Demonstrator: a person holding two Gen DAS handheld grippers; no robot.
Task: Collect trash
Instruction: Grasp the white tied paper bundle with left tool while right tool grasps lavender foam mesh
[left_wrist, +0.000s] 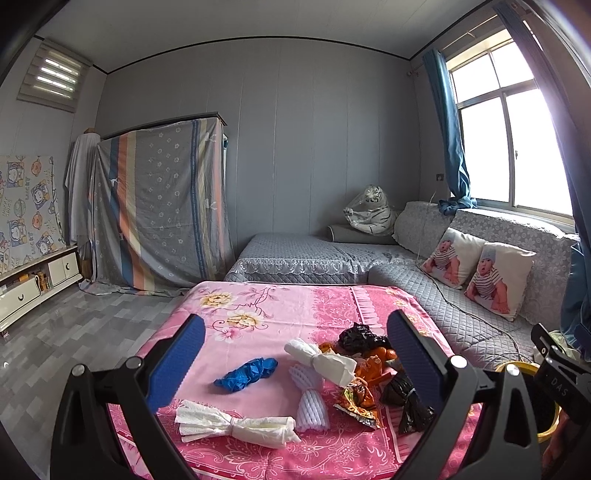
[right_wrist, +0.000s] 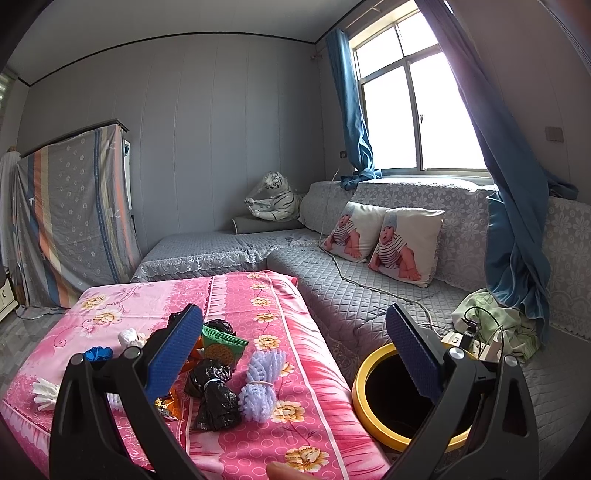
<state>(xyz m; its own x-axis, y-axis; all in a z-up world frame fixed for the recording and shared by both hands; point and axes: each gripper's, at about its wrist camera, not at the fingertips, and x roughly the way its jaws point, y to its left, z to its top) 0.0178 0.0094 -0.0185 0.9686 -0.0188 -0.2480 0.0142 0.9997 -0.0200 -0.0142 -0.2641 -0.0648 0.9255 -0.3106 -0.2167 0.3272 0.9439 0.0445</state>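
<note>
The trash lies in a loose cluster on the pink floral cloth (left_wrist: 280, 306) covering the table, none of it in the bin. The yellow-rimmed bin (right_wrist: 364, 373) stands just beside the table's right edge, against the grey sofa (right_wrist: 369, 291); its inside is dark, and whether anything lies in it cannot be told from here.

Counted across both views: two white paper bundles tied at the middle, one near the front edge (left_wrist: 236, 428) and one further back (left_wrist: 325, 360); two foam fruit nets, a white one (left_wrist: 312, 398) by the papers and a lilac one (right_wrist: 260, 384) nearest the bin side; one crumpled blue glove (left_wrist: 245, 373); two tied black plastic bags, one (right_wrist: 214, 391) just beside the lilac net and another (left_wrist: 360, 338) at the back of the heap; one green snack packet (right_wrist: 221, 345); and orange foil wrappers (left_wrist: 364, 387), perhaps two, though they overlap too much to count surely.

The left gripper (left_wrist: 295, 365) hovers above the middle of the cluster, its blue-padded fingers spread wide with nothing between them. The right gripper (right_wrist: 295, 354) hangs over the table's right edge, likewise spread wide and empty, one finger above the heap and the other above the bin's rim.

On the sofa sit two printed cushions (right_wrist: 384, 243), a plush white tiger (right_wrist: 275, 201) in the corner, and a power strip with cables (right_wrist: 476, 339) beside a green cloth (right_wrist: 498, 314)
</note>
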